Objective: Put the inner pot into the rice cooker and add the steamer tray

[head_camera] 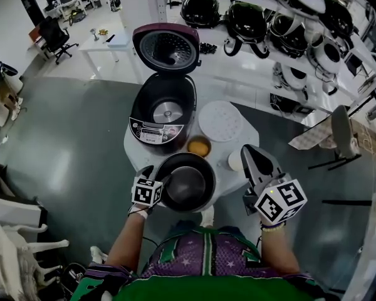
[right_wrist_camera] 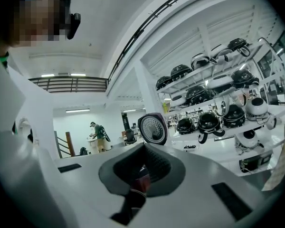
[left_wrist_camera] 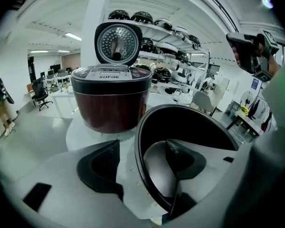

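Note:
The black inner pot [head_camera: 189, 182] [left_wrist_camera: 194, 127] stands on the round white table [head_camera: 249, 135] at its near edge, in front of the dark red rice cooker [head_camera: 163, 108] [left_wrist_camera: 109, 99], whose lid [head_camera: 166, 47] is up. The white round steamer tray [head_camera: 220, 121] lies flat to the cooker's right. My left gripper [head_camera: 165, 183] [left_wrist_camera: 142, 152] straddles the pot's left rim, one jaw inside and one outside, with a gap showing beside the rim; it is open. My right gripper [head_camera: 254, 152] [right_wrist_camera: 142, 164] hovers shut and empty to the right of the pot, above the table edge.
A small bowl with orange contents [head_camera: 199, 147] and a white cup [head_camera: 235, 161] sit between the pot and the steamer tray. Shelves with several other rice cookers [head_camera: 269, 24] stand behind the table. A chair [head_camera: 341, 133] is at the right.

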A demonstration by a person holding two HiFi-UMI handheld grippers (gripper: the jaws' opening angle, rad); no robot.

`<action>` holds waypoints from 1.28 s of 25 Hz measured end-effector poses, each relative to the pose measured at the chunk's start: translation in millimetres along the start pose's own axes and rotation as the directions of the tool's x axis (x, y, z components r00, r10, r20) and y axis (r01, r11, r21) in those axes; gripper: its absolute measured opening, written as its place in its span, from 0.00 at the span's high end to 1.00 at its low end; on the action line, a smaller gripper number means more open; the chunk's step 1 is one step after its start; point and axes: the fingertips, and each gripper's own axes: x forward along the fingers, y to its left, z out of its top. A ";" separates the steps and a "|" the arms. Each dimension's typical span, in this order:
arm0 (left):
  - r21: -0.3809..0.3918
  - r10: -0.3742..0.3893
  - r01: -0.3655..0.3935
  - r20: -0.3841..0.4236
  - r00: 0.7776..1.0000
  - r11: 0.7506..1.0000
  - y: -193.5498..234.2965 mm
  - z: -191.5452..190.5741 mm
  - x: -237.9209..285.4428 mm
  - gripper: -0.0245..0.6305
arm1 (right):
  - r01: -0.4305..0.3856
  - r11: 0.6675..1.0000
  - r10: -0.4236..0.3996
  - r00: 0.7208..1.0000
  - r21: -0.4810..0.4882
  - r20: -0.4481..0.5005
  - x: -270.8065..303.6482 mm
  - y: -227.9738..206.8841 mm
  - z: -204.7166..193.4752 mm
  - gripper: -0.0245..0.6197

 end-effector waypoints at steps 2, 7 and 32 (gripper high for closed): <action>-0.005 0.005 -0.006 -0.019 1.000 1.000 -0.5 -2.1 1.0 0.53 | -0.001 1.000 0.001 1.000 -0.002 0.001 -1.3 -0.2 1.2 0.95; -0.024 -0.006 0.005 -0.037 0.999 1.000 -3.5 -7.1 5.4 0.65 | 0.015 1.000 -0.015 1.000 0.012 0.005 -5.6 -4.8 0.9 0.95; -0.183 -0.005 -0.002 -0.038 0.999 0.983 3.9 -18.8 -2.9 0.90 | 0.019 0.999 -0.020 1.000 0.043 0.022 -19.5 0.9 3.3 0.95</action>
